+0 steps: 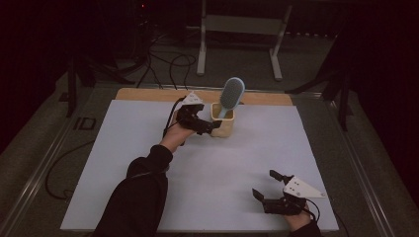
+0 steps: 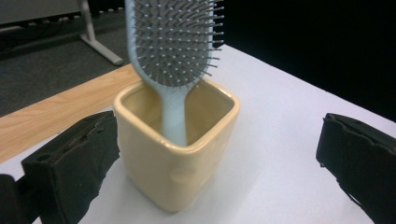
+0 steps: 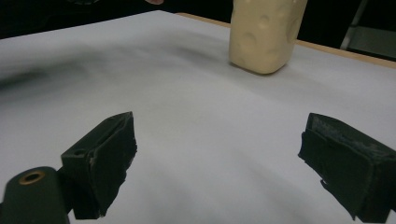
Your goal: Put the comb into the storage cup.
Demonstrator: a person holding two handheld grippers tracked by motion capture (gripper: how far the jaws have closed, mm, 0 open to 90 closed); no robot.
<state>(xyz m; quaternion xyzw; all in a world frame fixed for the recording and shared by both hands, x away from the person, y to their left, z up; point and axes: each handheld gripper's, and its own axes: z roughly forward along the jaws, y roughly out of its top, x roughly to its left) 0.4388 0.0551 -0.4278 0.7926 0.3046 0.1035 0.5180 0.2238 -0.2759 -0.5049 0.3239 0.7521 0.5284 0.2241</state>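
Left gripper reaches far forward on an outstretched arm, the dark sleeve running up from the bottom edge of the high view and the hand bent toward the cup. Its 2 jaws stand wide apart. In the left gripper view 1 jaw sits just beside the cup's left wall, whether touching or not I cannot tell, while the other is well clear on the right; nothing is clamped.

Inside the cream, square-mouthed cup a pale blue hairbrush stands handle down, tilted, its bristled head rising above the rim. The cup rests on the white counter near its far edge, close to the bare wooden strip.

Right gripper lies low at the near right corner of the counter, held by a hand at the bottom edge, with its grey plate on top. Its jaws are also spread wide and hold nothing; in the right gripper view they frame bare white surface, with the cup far ahead.
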